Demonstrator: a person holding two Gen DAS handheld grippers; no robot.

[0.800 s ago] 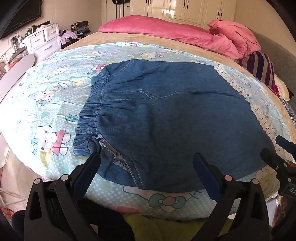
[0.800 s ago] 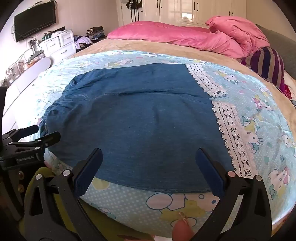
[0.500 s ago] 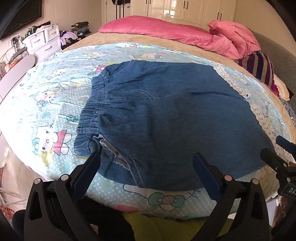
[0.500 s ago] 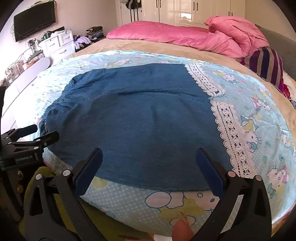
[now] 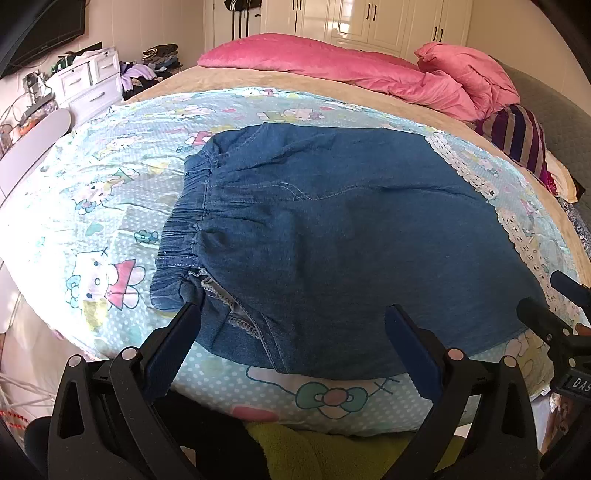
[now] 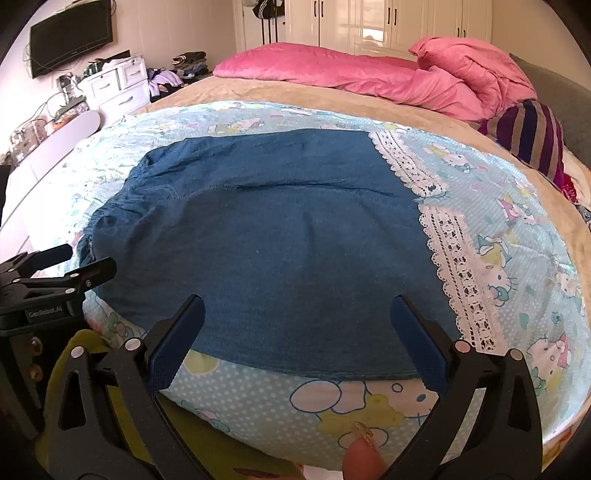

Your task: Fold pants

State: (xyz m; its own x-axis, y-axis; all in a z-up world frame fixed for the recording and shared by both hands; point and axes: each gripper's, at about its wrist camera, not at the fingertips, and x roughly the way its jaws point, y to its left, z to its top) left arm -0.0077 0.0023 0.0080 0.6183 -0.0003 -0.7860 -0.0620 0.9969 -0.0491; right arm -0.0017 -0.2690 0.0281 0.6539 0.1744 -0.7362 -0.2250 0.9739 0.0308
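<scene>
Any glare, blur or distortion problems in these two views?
Left wrist view: strong fisheye bulge, bright washout on the cartoon sheet at left, pants sharp. Right wrist view: same bulge, glare on the wardrobe doors, pants and lace hem crisp.

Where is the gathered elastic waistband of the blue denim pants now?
In the left wrist view the gathered elastic waistband lies at the pants' left end on the cartoon-print sheet, just beyond the open left gripper.

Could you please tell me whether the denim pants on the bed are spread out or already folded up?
Spread out: the pants lie flat, waistband left, lace hems right.
</scene>
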